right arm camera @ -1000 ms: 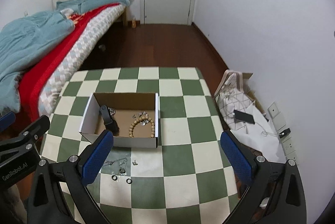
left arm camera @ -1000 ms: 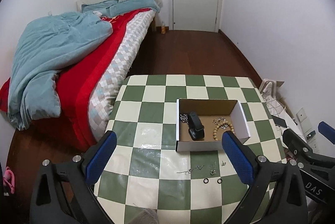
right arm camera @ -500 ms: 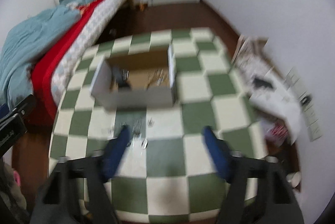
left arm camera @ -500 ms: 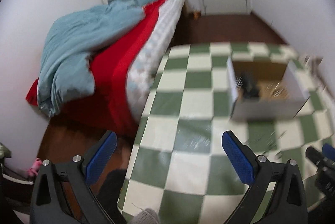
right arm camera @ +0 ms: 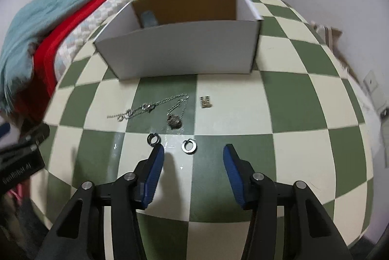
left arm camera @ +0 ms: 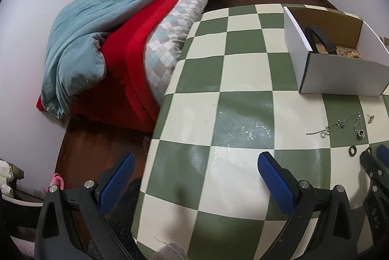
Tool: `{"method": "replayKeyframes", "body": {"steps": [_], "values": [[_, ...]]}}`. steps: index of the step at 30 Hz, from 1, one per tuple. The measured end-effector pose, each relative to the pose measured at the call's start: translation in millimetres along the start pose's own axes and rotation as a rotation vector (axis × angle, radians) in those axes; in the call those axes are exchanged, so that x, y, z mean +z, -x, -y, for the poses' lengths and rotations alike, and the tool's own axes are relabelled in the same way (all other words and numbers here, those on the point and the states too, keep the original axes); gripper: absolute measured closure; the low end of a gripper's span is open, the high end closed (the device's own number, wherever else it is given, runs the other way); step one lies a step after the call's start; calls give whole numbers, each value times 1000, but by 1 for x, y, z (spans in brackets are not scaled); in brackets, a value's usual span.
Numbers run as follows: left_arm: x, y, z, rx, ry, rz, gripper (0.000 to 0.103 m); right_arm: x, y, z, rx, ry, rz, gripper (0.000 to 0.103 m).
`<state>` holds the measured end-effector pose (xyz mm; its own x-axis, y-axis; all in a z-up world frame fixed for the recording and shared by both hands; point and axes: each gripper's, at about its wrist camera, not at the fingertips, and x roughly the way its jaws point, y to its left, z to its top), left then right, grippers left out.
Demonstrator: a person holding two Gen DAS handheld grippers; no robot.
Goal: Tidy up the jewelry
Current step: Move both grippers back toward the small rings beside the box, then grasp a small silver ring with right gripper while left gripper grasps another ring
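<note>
Currently chain [right arm camera: 155, 105] lies stretched left-right before box [right arm camera: 180, 48]; right gripper [right arm camera: 193, 157] half-spread, empty; left gripper [left arm camera: 194, 171] wide, empty.

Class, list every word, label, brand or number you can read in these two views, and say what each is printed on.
"...Robot AI": white print on the left tool's black body in the right wrist view; its first letters are too blurred to read.
The white box, the checkered table and the right tool carry no legible text.
</note>
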<state>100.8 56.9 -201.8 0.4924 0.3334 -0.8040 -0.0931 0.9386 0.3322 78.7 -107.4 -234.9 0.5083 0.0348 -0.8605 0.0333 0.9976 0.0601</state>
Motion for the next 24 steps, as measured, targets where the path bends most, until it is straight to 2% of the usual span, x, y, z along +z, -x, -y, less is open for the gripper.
{"method": "replayKeyframes", "body": {"steps": [2, 3, 6, 10, 17, 18, 20, 22, 24], "values": [[1, -1, 5, -20, -1, -6, 0, 0, -2, -5, -30, 38, 18, 76], [1, 0, 8, -34, 0, -7, 0, 0, -2, -6, -45, 54, 24, 91], [3, 6, 21, -94, -4, -4, 0, 0, 0, 2, -32, 29, 25, 91], [6, 17, 54, -178, -44, 8, 0, -1, 8, 35, -29, -77, 18, 91], [1, 25, 118, -290, -170, -6, 3, -7, 16, 88, -97, -180, 5, 91], [-1, 26, 126, -300, -186, -6, 7, -8, 16, 94, -101, -194, 3, 91], [-3, 24, 137, -321, -206, -22, 29, -10, 17, 102, -108, -211, 4, 91], [-4, 24, 142, -344, -199, -21, 39, -11, 18, 108, -112, -221, 4, 91], [-4, 23, 145, -360, -194, -21, 44, -13, 19, 112, -111, -225, 5, 91]]}}
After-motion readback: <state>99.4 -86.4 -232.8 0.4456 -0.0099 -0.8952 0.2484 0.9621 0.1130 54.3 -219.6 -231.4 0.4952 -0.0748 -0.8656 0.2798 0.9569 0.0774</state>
